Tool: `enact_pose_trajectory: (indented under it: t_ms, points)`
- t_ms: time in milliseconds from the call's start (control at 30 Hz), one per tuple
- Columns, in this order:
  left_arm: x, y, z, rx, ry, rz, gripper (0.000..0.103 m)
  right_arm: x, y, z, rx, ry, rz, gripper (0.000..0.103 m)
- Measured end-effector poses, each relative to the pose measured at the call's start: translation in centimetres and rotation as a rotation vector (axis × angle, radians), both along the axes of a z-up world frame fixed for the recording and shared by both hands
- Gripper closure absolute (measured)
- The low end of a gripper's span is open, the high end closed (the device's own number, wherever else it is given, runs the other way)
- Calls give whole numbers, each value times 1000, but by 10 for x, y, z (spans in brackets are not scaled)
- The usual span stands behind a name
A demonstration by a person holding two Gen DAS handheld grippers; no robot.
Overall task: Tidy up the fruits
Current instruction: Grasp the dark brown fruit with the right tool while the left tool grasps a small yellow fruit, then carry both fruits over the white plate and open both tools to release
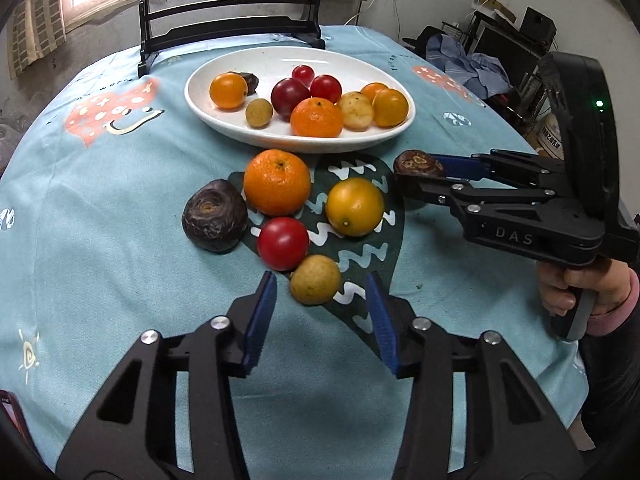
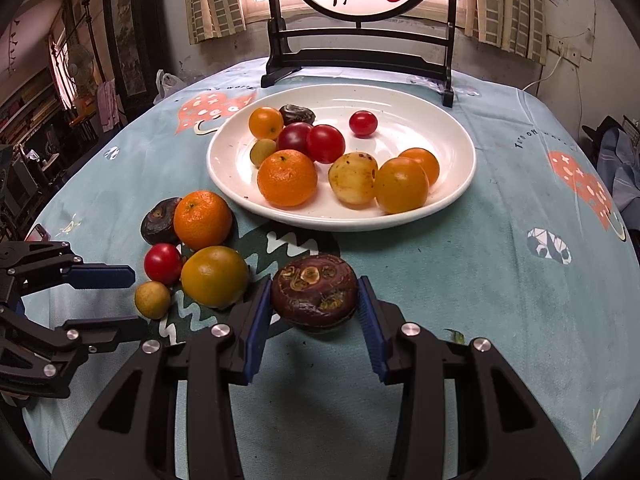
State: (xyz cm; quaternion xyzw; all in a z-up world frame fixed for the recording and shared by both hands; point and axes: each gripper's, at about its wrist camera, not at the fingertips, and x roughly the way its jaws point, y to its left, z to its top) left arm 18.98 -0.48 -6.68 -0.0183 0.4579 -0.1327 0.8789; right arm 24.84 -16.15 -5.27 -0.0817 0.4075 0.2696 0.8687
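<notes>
- The right gripper is pinched on a dark wrinkled fruit, held clear of the cloth just short of the plate.
- The left gripper is partly spread, with nothing pressed between its pads; the small tan fruit lies just ahead of its tips.
- The plate is already loaded with nine or so fruits, crowded toward its near and middle parts; bare white is left at the far right (the safest landing spot).
- Five fruits are left loose on the cloth: an orange, a yellow fruit, a second dark fruit, a tomato and the tan one.
- The held fruit is best carried over the rim and set down low on bare plate, so nothing is knocked or sent rolling.
- The tan fruit should be straddled squarely before the pads are closed, since it touches the tomato and could be nudged away.
</notes>
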Motion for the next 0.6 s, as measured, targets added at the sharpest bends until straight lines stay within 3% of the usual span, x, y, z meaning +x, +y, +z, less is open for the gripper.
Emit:
enact_pose_trajectory:
  t_ms: [367, 600]
  points:
    - [10, -9, -11, 57, 19, 32, 74, -5, 0, 2, 7, -15, 10, 61]
    - [3, -2, -6, 7, 1, 45, 75, -7, -4, 8, 52, -6, 24, 61]
